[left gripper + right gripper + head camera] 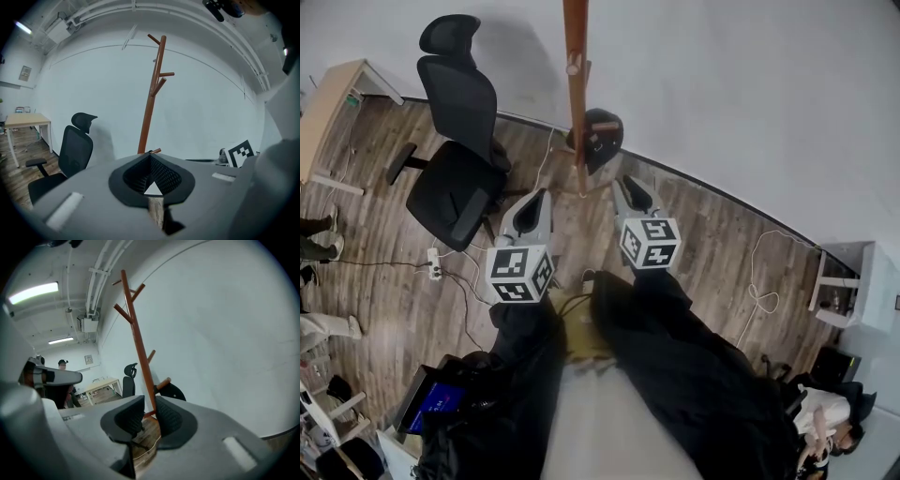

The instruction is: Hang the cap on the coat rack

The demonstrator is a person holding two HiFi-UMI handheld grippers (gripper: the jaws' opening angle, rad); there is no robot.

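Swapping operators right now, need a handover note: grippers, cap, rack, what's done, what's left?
Left gripper: shut, empty.
Right gripper: open, empty, pointed at the coat rack.
Cap: hanging on a low peg of the rack, with neither gripper touching it.
Done: the cap looks hung.
Left: probably only to check that it sits firmly on the peg, then draw both grippers back.

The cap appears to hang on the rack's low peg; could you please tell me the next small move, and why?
Probably draw the right claw back from the coat rack: the cap hangs on a low peg, and the claw stands open and empty, apart from it.
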